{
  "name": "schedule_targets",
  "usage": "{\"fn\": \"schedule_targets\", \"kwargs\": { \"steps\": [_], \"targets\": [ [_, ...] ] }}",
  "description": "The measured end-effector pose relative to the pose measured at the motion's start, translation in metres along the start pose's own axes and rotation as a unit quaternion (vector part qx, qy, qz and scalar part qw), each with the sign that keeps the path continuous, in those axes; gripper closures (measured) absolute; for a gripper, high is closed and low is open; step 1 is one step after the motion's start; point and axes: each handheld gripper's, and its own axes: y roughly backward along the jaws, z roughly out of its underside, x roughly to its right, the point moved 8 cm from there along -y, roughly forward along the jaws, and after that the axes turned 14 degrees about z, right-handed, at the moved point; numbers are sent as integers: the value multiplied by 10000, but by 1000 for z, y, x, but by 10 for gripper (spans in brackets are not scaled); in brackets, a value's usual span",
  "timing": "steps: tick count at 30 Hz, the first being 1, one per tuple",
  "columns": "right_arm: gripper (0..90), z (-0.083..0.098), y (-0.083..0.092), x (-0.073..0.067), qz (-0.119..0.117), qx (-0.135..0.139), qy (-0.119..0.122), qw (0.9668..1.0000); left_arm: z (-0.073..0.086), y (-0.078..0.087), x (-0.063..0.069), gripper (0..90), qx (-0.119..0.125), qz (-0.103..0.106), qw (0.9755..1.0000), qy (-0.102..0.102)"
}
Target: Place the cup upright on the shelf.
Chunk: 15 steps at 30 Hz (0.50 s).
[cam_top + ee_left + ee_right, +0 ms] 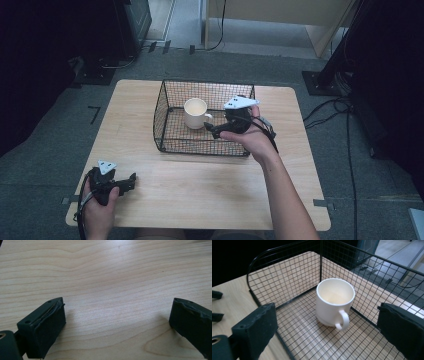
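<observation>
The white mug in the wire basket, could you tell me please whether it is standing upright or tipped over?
Upright. The white mug stands on its base on the wire basket floor, its round mouth facing up and its handle at the side.

One mug [195,113], one wire basket [165,95], two tongs.

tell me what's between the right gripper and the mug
Nothing. In the right gripper view, only bare basket mesh floor lies between the open right gripper and the mug, whose handle faces the gripper.

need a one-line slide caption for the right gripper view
Open right hand-held gripper poised over a black wire basket holding an upright, empty white mug, handle toward the camera.
</observation>
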Motion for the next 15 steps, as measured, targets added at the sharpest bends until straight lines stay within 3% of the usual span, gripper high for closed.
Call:
{"fn": "schedule_targets", "kwargs": {
  "steps": [6, 10, 15],
  "targets": [
    [0, 13, 17, 0, 69, -9, -71, 10000, 0, 0, 0, 8, 8, 1, 10000, 6],
    [0, 26, 26, 2, 428, -152, -183, 9988, 0, 0, 0, 8, -5, -1, 10000, -11],
    [0, 40, 41, -5, 298, -104, -221, 9993, 0, 0, 0, 8, 6, -2, 10000, -2]
  ]
}}
